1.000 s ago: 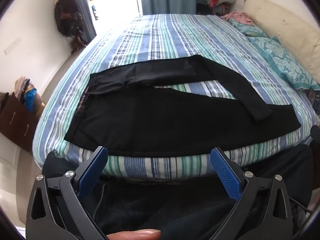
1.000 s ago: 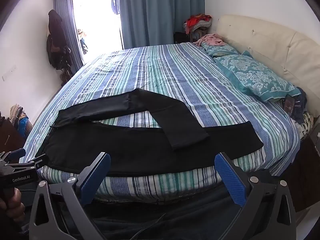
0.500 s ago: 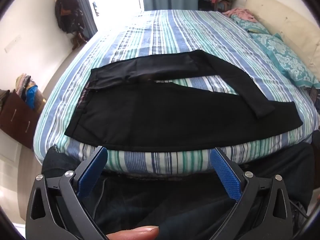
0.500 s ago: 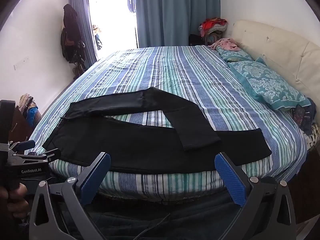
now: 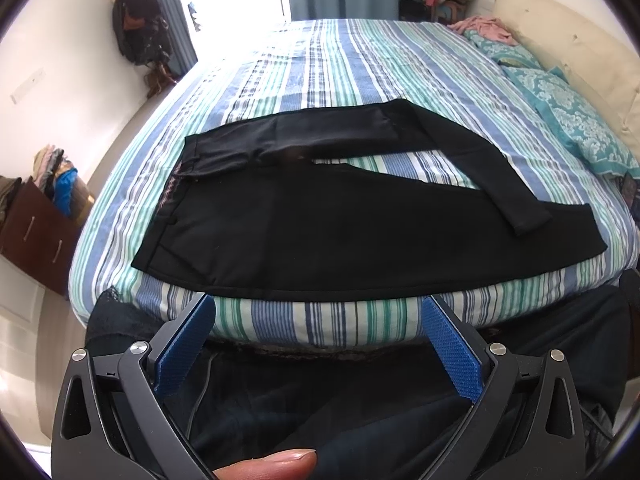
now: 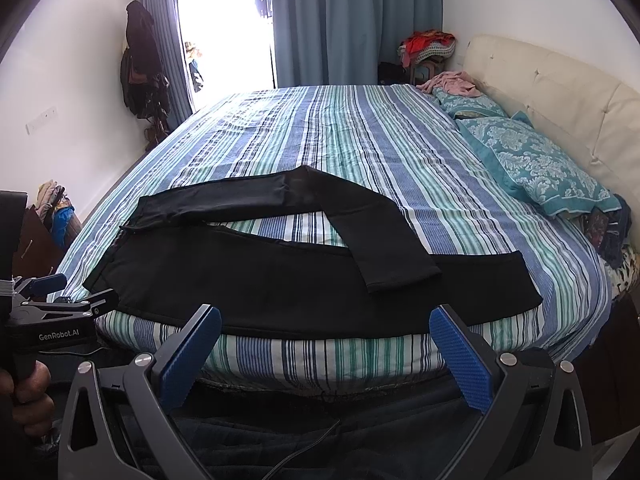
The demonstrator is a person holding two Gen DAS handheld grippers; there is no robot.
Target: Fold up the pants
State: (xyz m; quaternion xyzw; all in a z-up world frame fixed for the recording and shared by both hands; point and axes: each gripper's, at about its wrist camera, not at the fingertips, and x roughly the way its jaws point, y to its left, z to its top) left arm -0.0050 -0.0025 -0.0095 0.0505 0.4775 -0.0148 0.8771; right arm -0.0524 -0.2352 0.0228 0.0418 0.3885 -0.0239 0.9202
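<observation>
Black pants (image 5: pixel 320 232) lie flat along the near edge of a striped bed (image 5: pixel 360 60), waistband to the left. The near leg runs right to its hem; the far leg bends and crosses over it, ending near the right. The pants also show in the right wrist view (image 6: pixel 280 276). My left gripper (image 5: pixel 318 316) is open and empty, below and in front of the bed edge. My right gripper (image 6: pixel 326 328) is open and empty, also short of the bed edge. The left gripper also shows in the right wrist view (image 6: pixel 60 296) at the far left.
Teal patterned pillows (image 6: pixel 532 164) and a cream headboard (image 6: pixel 560 92) are at the right. A brown drawer unit with clothes (image 5: pixel 36 224) stands left of the bed. Coats hang on the wall (image 6: pixel 140 76) by the bright doorway. Dark fabric lies below the grippers.
Both grippers have drawn back and risen slightly, so the bed and pants sit higher and farther in view. The pants have not moved. Both jaws stay open.
</observation>
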